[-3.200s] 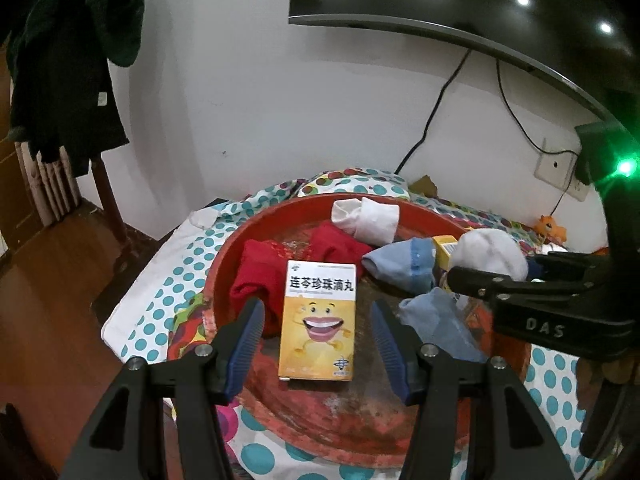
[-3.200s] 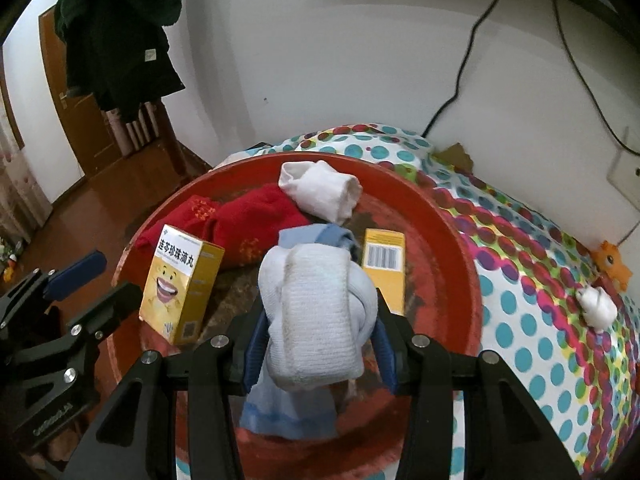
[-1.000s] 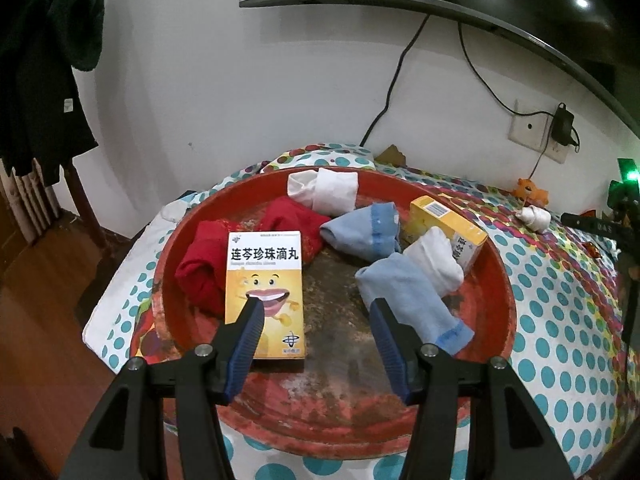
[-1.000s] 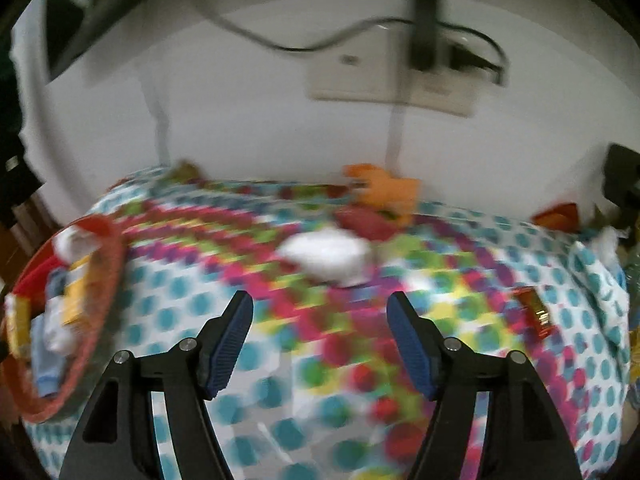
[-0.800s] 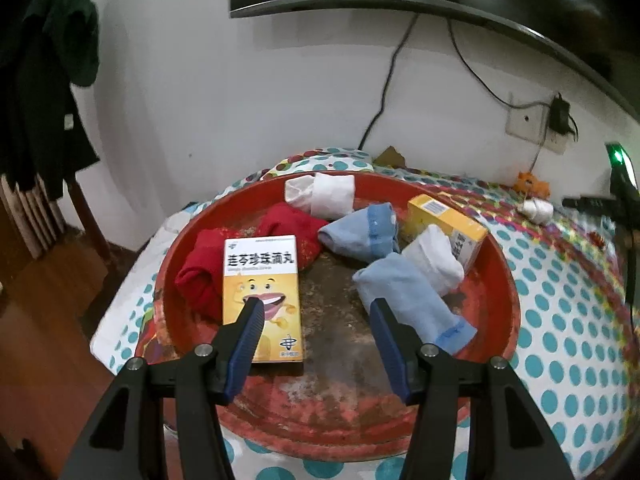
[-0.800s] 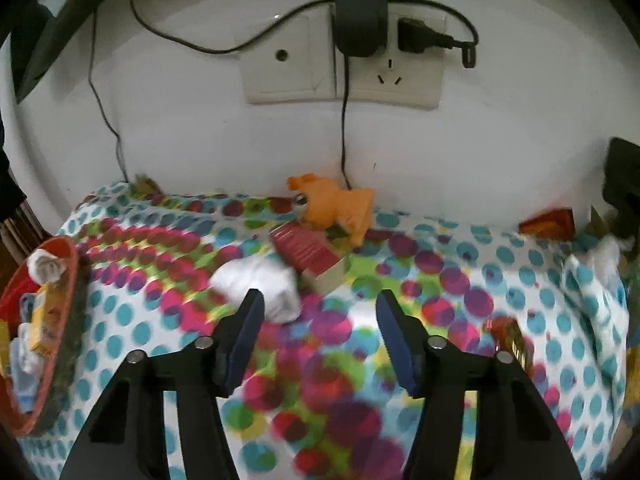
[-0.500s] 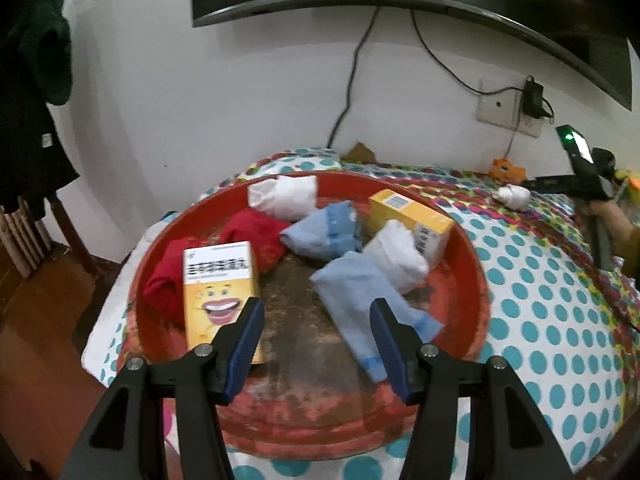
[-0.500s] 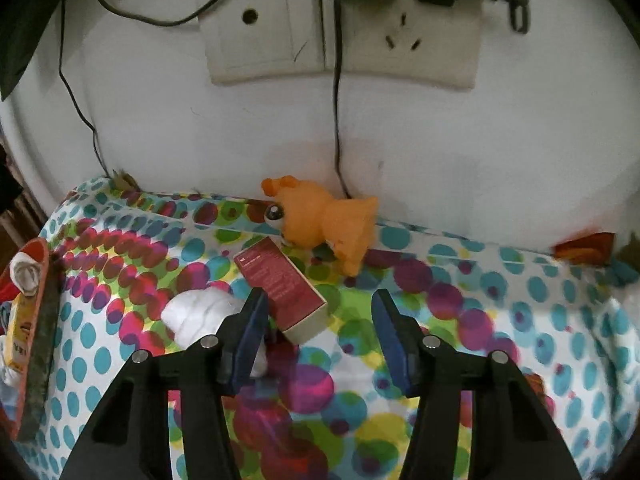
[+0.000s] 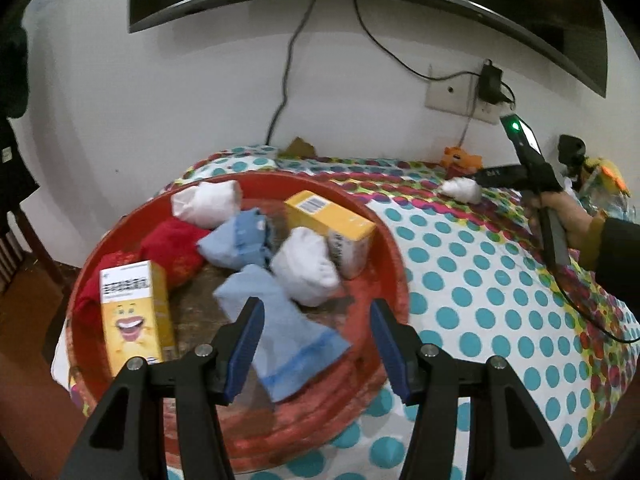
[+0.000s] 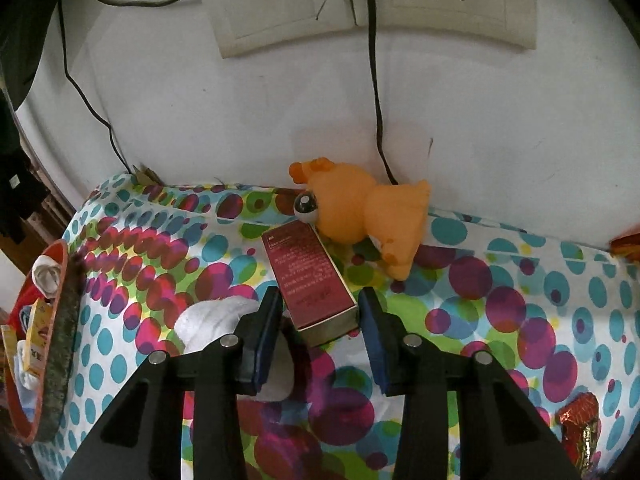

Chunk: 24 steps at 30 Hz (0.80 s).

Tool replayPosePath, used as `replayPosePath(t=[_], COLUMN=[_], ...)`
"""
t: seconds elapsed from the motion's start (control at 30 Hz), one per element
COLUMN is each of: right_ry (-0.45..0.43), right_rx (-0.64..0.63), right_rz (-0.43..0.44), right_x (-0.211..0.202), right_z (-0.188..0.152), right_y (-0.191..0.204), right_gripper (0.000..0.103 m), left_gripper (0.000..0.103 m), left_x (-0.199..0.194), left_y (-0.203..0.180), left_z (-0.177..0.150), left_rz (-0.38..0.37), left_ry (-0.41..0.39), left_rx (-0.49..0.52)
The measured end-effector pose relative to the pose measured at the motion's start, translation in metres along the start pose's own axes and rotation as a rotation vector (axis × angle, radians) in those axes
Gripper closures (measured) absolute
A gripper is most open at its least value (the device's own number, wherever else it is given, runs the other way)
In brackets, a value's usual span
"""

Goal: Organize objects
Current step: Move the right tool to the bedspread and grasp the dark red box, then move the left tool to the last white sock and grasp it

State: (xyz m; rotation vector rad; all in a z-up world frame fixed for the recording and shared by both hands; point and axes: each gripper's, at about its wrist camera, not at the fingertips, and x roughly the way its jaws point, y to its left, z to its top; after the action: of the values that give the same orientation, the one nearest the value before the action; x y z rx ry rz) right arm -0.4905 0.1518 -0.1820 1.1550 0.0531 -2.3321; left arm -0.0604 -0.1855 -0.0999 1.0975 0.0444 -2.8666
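Note:
A dark red box (image 10: 310,280) lies on the dotted cloth near the wall. Its near end sits between the fingers of my right gripper (image 10: 318,300), whose jaws are closing, with a thin gap still showing at the left pad. A white sock (image 10: 216,320) lies just left of that gripper, and an orange toy (image 10: 360,216) lies beyond the box. My left gripper (image 9: 316,308) hovers open and empty over the red tray (image 9: 396,264). The tray holds a smiling-face yellow box (image 9: 132,312), another yellow box (image 9: 332,224), a white sock roll (image 9: 308,268), a light blue sock (image 9: 280,332) and red socks (image 9: 172,244).
Wall sockets (image 10: 288,4) with hanging cords (image 10: 376,80) sit just above the red box. A foil-wrapped item (image 10: 580,428) lies at the near right. A hand (image 9: 560,216) holds the right gripper at the table's far right. A television (image 9: 360,4) hangs above.
The right gripper left the tray, swung across to the wall side, came down over the dark red box and narrowed its jaws. The left gripper drifted right along the tray, still open.

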Motion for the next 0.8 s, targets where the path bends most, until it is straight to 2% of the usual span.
replayPosePath(t=[0.07,0.17,0.4,0.57,0.8], right_ry=[0.004,-0.002,-0.023,-0.042,-0.034], right_rx=[-0.01,-0.018,-0.042,-0.01,0.002], right_rz=[0.002,-0.01,-0.04,-0.053,-0.106], right_x=[-0.001,-0.008,-0.034,-0.055,-0.076], right_z=[-0.003,-0.011,-0.034,-0.055,-0.078], right_y=[0.005,0.013,0.02,0.011,-0.007], right_gripper=[0.073,0.075,0.075,0.075,0.075], left_gripper=[0.047,0.047,0.047,0.047,0.047], left_x=[0.002,0.003,0.015,0.03,0.074], left_y=[-0.008,-0.024,-0.059,-0.09,-0.141], left_z=[0.003,0.008,0.015,0.028,0.061], left_rz=[-0.007,-0.016,-0.068,-0.106,-0.093], left_ry=[0.003,0.001,0.029,0.045,0.073], left_rx=[0.007,0.04,0.069,0.077,0.095])
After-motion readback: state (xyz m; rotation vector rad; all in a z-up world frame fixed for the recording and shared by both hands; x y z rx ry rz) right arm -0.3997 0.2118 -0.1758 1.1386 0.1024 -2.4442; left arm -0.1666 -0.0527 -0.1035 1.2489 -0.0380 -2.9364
